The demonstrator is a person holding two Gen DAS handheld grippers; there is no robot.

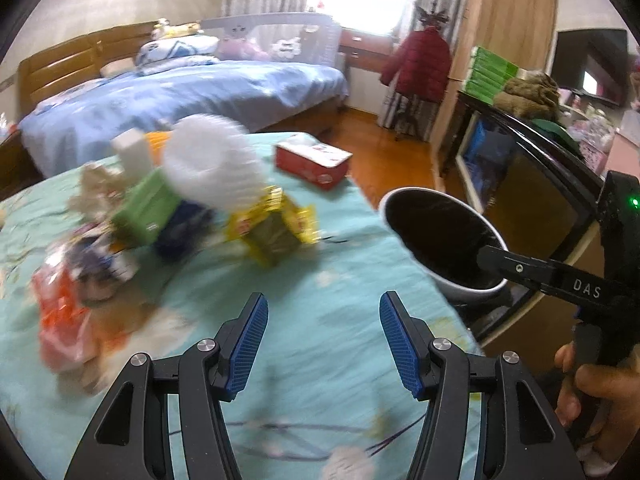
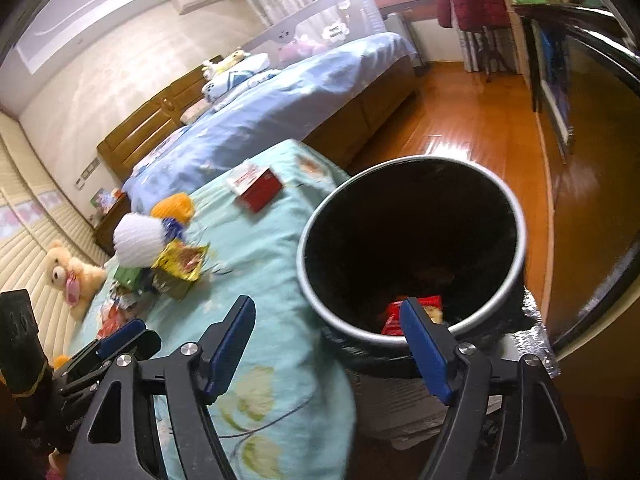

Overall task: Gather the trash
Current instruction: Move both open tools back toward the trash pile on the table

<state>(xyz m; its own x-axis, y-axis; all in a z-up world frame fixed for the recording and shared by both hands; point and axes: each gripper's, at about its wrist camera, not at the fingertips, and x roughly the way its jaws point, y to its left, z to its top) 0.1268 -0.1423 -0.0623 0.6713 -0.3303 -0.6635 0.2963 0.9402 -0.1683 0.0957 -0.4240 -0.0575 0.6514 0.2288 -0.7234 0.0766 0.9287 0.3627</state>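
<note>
Left wrist view: the left hand-held gripper [image 1: 322, 332] stands open and empty at the bottom centre of the frame, its blue pads apart over a pale turquoise floral cover [image 1: 348, 272]. The pile of trash [image 1: 168, 208] lies at centre left, blurred: a white paper cup [image 1: 208, 168], a green carton [image 1: 146, 210], a yellow snack wrapper [image 1: 272, 228] and an orange plastic bag [image 1: 60, 320] further down at the left edge. A red tissue box [image 1: 312, 162] sits apart, above centre. The black-lined trash bin [image 1: 440, 240] stands at the cover's right edge, with the tip of the right hand-held gripper [image 1: 504, 266] reaching over its rim and the person's hand [image 1: 592, 396] at lower right.

Right wrist view: the right hand-held gripper [image 2: 328, 344] is open at the bottom of the frame with nothing between its pads, its right finger lying across the bin's near rim. The trash bin [image 2: 516, 216] fills the centre right; a red wrapper [image 2: 394, 314] shows inside near the rim. The pile of trash [image 2: 160, 264] lies at centre left on the cover, the left hand-held gripper [image 2: 120, 336] at lower left.

With both tools empty and one wrapper in the bin, a drop looks finished and a new pick-up is due. The next move calls for reaching back to the pile, closing on one light piece, probably the yellow wrapper nearest the bin, and carrying it over the rim.
</note>
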